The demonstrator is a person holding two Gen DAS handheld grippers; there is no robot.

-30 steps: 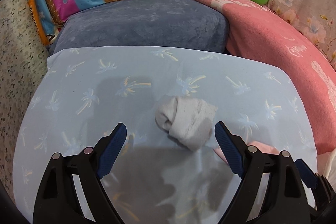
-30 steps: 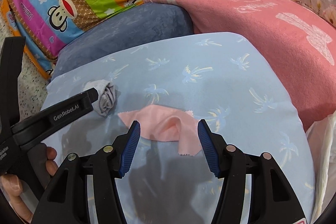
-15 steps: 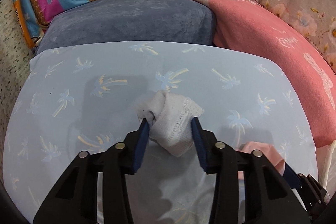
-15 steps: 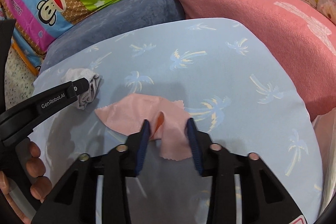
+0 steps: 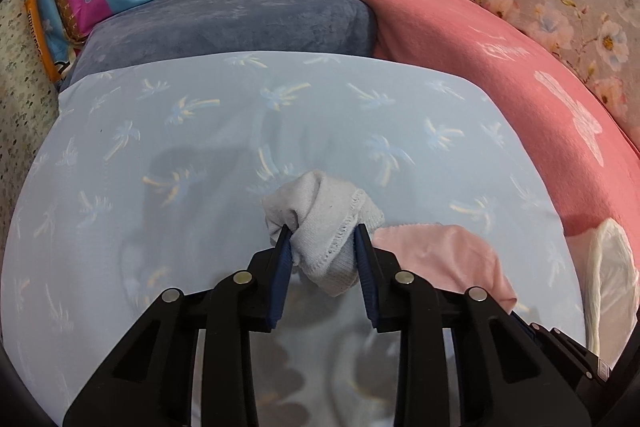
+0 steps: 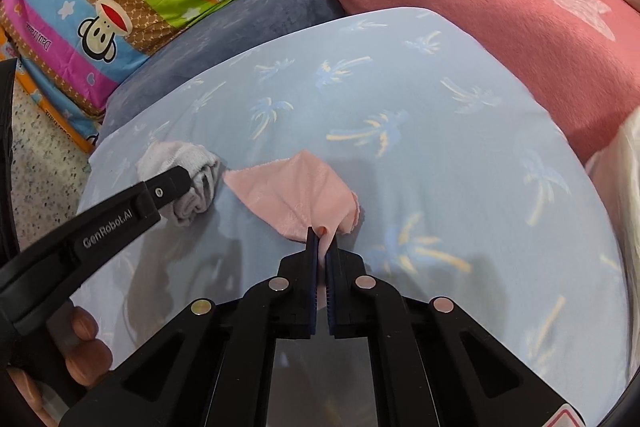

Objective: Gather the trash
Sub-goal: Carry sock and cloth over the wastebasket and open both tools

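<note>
Left gripper (image 5: pixel 322 243): clamped on grey sock (image 5: pixel 326 223). Right gripper (image 6: pixel 322 241): pinching pink cloth (image 6: pixel 296 193), just right of sock; both apparently barely lifted off sheet (image 5: pixel 160 147)

Palm-print blue cushion (image 5: pixel 280 115) on speckled floor (image 6: pixel 44 167) — bright bedding behind.
</note>
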